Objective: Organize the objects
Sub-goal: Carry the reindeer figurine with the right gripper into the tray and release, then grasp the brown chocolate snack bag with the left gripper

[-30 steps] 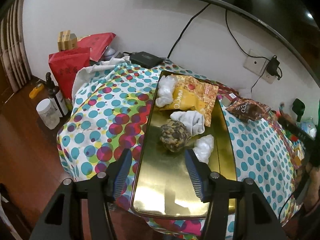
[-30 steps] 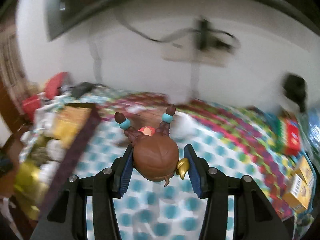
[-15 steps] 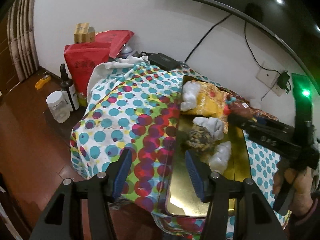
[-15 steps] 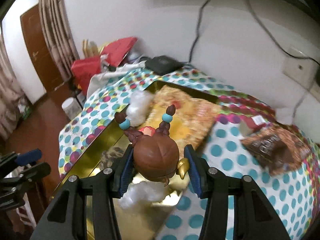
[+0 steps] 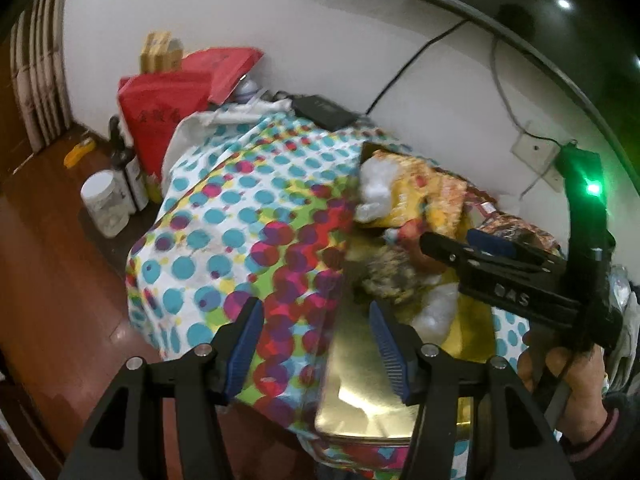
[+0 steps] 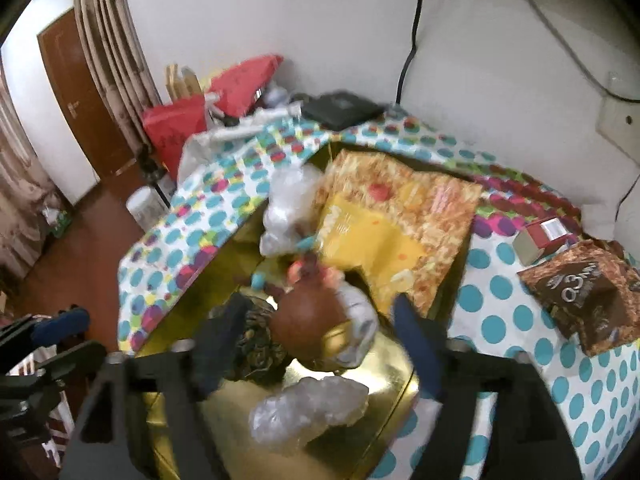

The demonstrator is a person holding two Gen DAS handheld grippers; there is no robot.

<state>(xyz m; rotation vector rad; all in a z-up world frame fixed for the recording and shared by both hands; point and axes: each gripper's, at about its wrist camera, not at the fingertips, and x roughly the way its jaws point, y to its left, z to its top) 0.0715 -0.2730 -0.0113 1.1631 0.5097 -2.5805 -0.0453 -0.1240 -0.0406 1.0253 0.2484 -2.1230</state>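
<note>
The right gripper [image 6: 316, 344] is being opened — its jaws clear of the brown-haired doll [image 6: 308, 316] — so it is deposited in the gold tray [image 6: 360, 436], while the left gripper [image 5: 316, 336] is held open, empty.

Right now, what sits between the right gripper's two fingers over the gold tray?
In the right wrist view, the brown-haired doll lies between the opening jaws of the right gripper, no pad touching it, on the gold tray among the crumpled plastic bags.

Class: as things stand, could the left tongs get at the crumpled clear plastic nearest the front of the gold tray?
Probably yes. The left tongs are open and empty just in front of the plastic on the gold tray, though the right tongs hang close above it.
</note>
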